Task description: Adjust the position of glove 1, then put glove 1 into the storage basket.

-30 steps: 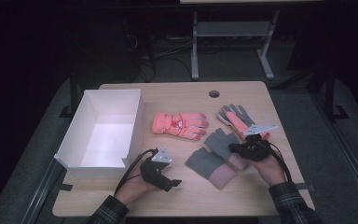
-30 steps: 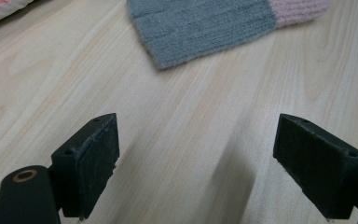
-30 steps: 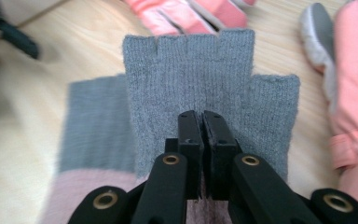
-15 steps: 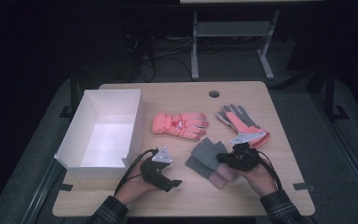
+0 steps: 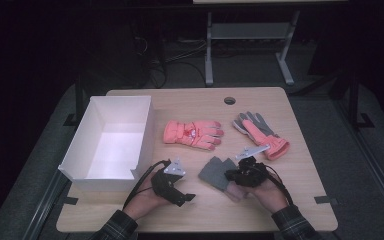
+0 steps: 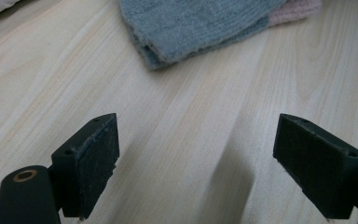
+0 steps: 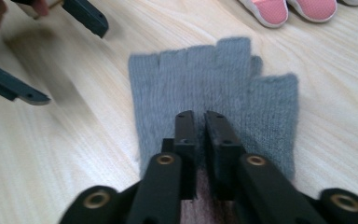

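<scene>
Now the pinch: right claw nearly closed on the grey glove, lying flat on the desk near its front edge. Left claw wide, empty, resting alongside. Next, probably, lift toward the white box.

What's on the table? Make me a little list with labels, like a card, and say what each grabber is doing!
Table: light wooden table
Box: white box, open top, on the table's left side
Gloves: orange glove in the middle; grey and pink glove far right; grey knit glove lying flat near the person
Left gripper: jaws wide open over bare wood, holding nothing
Right gripper: jaws nearly together on top of the grey knit glove; whether they pinch it cannot be told
</scene>
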A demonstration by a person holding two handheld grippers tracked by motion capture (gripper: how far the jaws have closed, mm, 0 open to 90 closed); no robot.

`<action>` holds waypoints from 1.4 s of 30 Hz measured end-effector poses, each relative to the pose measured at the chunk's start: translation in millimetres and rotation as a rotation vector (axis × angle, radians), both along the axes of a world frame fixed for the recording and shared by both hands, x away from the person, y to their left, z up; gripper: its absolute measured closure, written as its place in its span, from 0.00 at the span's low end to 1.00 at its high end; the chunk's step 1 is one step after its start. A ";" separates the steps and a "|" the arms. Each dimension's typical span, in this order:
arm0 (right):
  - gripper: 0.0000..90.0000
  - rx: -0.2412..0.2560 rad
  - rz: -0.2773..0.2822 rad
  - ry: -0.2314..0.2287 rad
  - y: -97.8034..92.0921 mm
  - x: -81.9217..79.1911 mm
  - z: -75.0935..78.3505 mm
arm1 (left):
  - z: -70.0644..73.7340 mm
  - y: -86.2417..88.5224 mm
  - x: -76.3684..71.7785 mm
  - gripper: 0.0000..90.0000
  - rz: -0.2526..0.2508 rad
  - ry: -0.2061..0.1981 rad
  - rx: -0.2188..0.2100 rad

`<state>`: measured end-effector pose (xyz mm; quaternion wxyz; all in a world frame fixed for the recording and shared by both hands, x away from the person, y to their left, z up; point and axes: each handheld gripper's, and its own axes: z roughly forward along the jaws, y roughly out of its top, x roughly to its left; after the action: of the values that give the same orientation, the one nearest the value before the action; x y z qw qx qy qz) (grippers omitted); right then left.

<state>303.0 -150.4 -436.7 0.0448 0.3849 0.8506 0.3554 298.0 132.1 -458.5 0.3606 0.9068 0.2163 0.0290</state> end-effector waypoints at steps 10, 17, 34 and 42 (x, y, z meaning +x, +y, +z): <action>0.92 0.056 -0.007 -0.096 -28.3 -0.5 16.1 | 6.8 2.1 -0.5 0.41 -0.003 0.026 -0.037; 1.00 0.025 -0.035 -0.112 -62.4 -2.4 12.4 | 15.5 0.4 -1.4 0.86 -0.004 0.076 -0.080; 1.00 -0.044 -0.007 -0.056 -80.5 -1.0 -12.2 | 8.0 -54.7 2.7 1.00 -0.059 0.126 -0.073; 1.00 -0.042 0.021 -0.044 -75.9 -2.9 -14.4 | 1.1 -69.1 11.8 1.00 -0.044 0.136 -0.029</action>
<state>300.1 -226.3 -451.1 0.0677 0.3668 0.8608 0.3461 309.8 63.0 -457.4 0.3588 0.9058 0.2210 -0.0439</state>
